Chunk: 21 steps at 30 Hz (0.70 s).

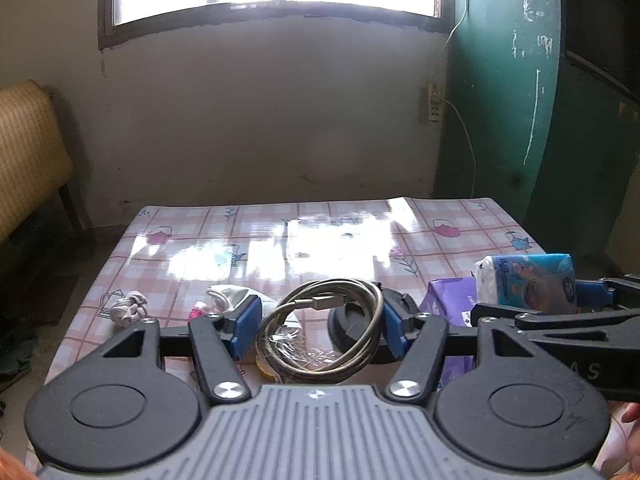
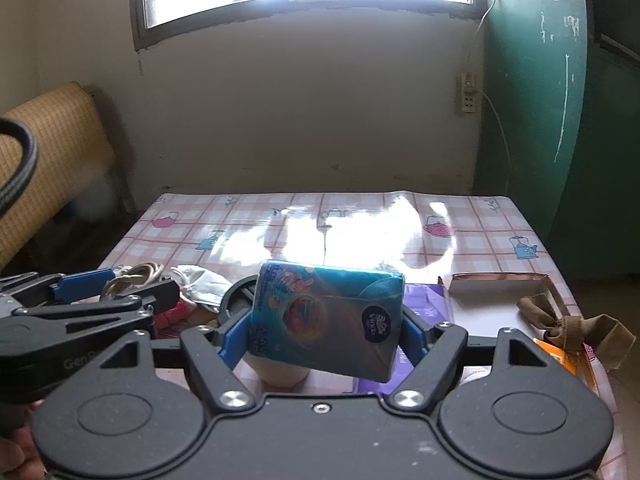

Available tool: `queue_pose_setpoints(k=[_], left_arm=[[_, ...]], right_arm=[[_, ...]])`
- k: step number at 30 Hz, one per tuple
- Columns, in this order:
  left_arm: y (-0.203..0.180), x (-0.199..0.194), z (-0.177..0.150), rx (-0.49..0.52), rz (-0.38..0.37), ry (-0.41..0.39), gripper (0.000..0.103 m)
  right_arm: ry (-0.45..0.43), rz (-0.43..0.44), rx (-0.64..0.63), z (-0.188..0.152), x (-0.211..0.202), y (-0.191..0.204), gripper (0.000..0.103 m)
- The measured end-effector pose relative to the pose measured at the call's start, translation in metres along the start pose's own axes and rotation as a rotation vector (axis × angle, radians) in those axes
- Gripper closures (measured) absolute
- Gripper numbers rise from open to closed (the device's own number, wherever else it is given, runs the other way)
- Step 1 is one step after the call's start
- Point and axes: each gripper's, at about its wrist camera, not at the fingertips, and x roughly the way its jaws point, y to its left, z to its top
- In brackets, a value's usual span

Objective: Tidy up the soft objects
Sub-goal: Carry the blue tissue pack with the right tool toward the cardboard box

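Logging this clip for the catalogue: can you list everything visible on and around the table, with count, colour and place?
tissue pack: 1, blue, held off the table between the right fingers
coiled cable: 1, grey-beige, between the left fingers
balled sock: 1, whitish, left part of table
white cloth: 1, white, beside the cable
pink item: 1, pink, near the cloth; type unclear
black round object: 1, black, behind the cable
purple packet: 1, purple, under the tissue pack
shallow box: 1, white inside with brown rim, right part of table
khaki strap: 1, olive-brown, knotted, right edge
tablecloth: 1, pink checked with teapots
left hand-held gripper: 1, black with blue pads, around the cable
right hand-held gripper: 1, black with blue pads, gripping the pack
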Motion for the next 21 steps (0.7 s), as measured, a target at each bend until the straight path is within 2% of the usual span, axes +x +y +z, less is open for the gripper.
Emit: queue_pose_setpoints(k=[21], left_arm=[[-0.035,0.013,0.008,0.039,-0.066,0.004,0.039]], right_arm=[[0.004,-0.054,0.034,0.0,-0.002,-0.045,0.015]])
